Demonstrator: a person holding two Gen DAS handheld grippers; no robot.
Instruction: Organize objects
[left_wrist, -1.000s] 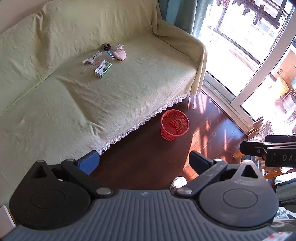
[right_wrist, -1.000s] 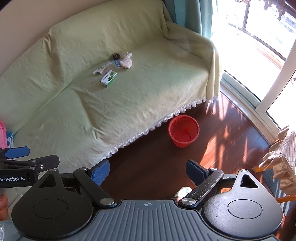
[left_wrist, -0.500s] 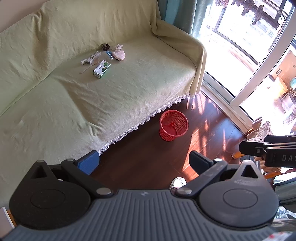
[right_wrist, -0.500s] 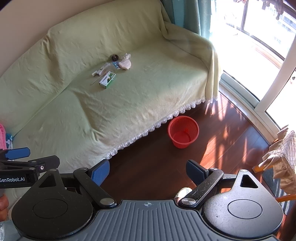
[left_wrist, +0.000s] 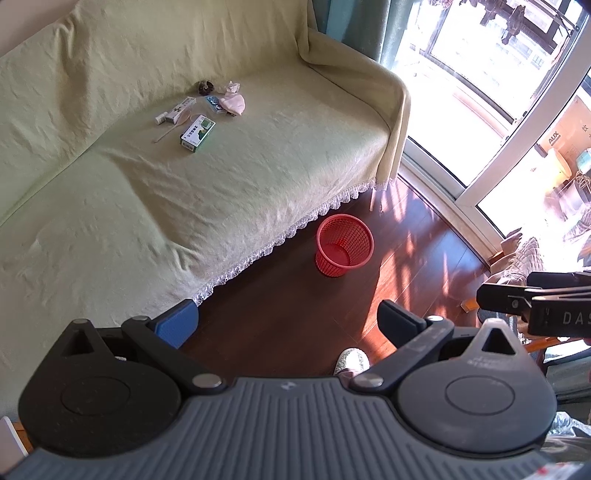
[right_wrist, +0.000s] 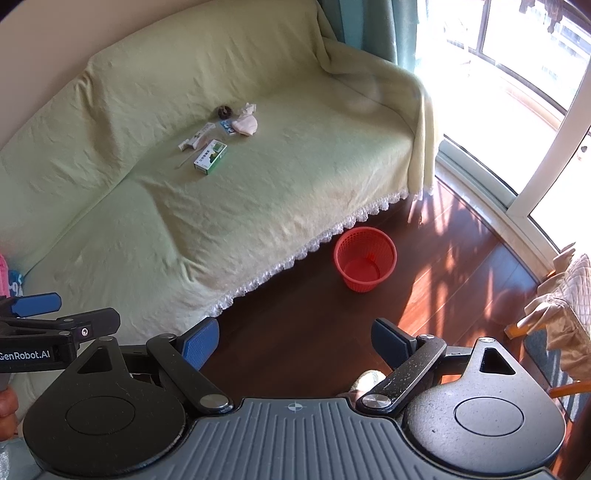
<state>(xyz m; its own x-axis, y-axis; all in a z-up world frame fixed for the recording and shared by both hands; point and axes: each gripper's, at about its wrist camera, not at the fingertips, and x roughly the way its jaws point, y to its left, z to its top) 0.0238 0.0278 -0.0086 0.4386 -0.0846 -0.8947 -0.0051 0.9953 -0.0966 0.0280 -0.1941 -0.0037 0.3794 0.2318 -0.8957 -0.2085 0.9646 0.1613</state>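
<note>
One sofa (left_wrist: 258, 177) draped in one pale green cover is seen across both wrist views, and a small cluster of things is gathered on its seat cushion toward the back. From left to right the cluster is made up of one thin stick (left_wrist: 168, 133), one white tube box (left_wrist: 177, 110) with a small white cap at its end, one green and white box (left_wrist: 197, 133), one dark round object (left_wrist: 205, 85) close to the backrest, one small blue packet (left_wrist: 215, 103), and one pink cloth item (left_wrist: 234, 103) with one crumpled white tissue (left_wrist: 232, 87) just behind it; what the dark object is cannot be told. The same cluster is seen in the right wrist view, with the green and white box (right_wrist: 210, 156) nearest the front edge. One red mesh basket (left_wrist: 344, 244) is stood upright on the dark wooden floor (left_wrist: 280, 306), just in front of the lace hem, with nothing visible inside it. Two grippers are held above the floor, well apart from the sofa things: the left gripper (left_wrist: 288, 323) is spread wide with nothing between its fingers, and the right gripper (right_wrist: 295, 338) is likewise spread and empty. One shoe tip (left_wrist: 351, 360) is seen below.
</note>
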